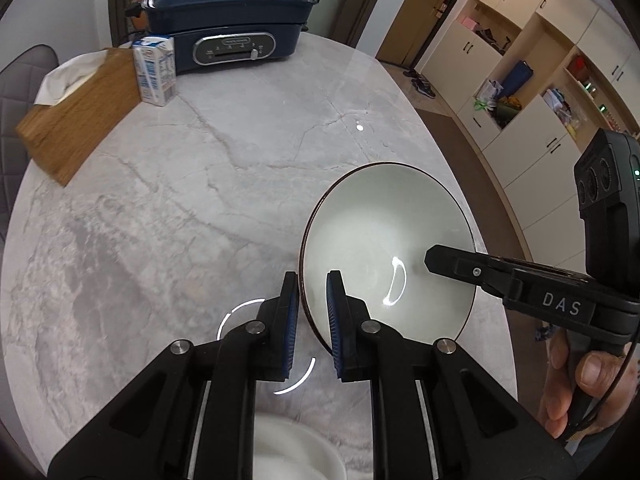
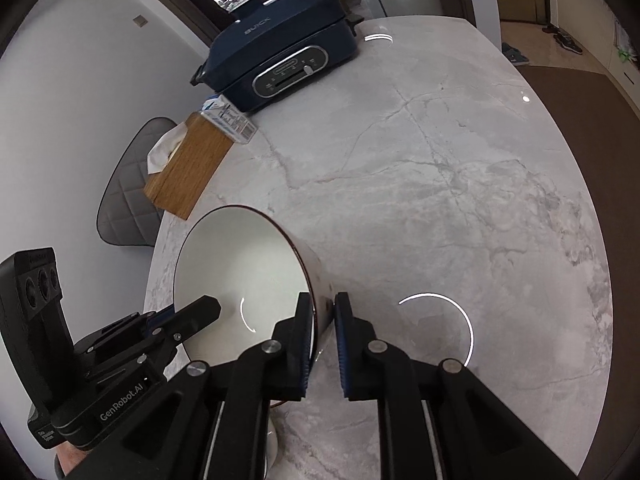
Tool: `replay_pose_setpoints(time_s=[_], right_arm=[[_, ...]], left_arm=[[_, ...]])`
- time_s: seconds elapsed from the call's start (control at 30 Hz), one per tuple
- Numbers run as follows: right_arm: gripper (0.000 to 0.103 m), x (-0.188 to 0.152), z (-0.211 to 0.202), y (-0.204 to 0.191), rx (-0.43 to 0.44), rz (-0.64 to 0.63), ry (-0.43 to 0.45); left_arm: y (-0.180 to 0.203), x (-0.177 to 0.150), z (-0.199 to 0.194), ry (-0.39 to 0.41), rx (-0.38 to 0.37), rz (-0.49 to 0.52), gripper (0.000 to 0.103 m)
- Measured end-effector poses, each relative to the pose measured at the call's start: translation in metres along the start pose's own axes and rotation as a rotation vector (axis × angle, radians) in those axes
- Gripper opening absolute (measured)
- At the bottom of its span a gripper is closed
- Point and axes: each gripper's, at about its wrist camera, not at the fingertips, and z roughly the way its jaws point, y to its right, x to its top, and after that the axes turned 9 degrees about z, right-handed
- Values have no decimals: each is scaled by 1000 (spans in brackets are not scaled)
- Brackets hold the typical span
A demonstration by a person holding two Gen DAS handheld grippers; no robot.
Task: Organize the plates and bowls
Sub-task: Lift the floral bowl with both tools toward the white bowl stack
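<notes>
Both grippers hold one bowl [image 1: 384, 240] between them, above the table [image 1: 160, 240]. The bowl is white inside with a dark rim.

In the left wrist view, the left gripper [image 1: 313, 320] has its two fingers on either side of the bowl's near left rim. One finger is outside the wall and one is inside. They look clamped on it. The right gripper [image 1: 436, 260] comes in from the right, and its finger lies over the bowl's right edge. A hand [image 1: 580, 384] holds its handle at the lower right.

In the right wrist view, the right gripper [image 2: 323, 340] pinches the bowl's [image 2: 240, 264] right wall, one finger inside and one outside. The bowl is tipped, with its open side facing left and up. The left gripper [image 2: 200, 312] reaches into it from the left.

Right under the grippers, at the very near edge, sits something white and round [image 1: 296, 448]. I cannot tell if it is a plate or a bowl.

The table is grey marble. Farther back on the left lies a wooden tissue box [image 1: 80, 116] with a tissue sticking out. Just beside it stands a small carton [image 1: 156, 70]. At the far end sits a dark blue cooker [image 1: 228, 20]. A grey chair [image 2: 128, 188] stands past the table's left side.
</notes>
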Motion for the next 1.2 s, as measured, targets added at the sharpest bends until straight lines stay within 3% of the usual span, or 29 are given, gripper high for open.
replay_pose_setpoints(time_s=[0.2, 0.53, 0.83, 1.2], right_arm=[[16, -48, -18, -32, 29, -61, -11], [17, -123, -13, -64, 60, -114, -73], [16, -161, 12, -68, 52, -110, -131], [16, -175, 37, -61, 20, -105, -170]], left_arm=[[-8, -52, -50, 6, 17, -23, 12], [-25, -138, -98, -8, 43, -56, 12], [-44, -186, -90, -55, 42, -95, 12], [-53, -205, -65, -95, 40, -105, 12]])
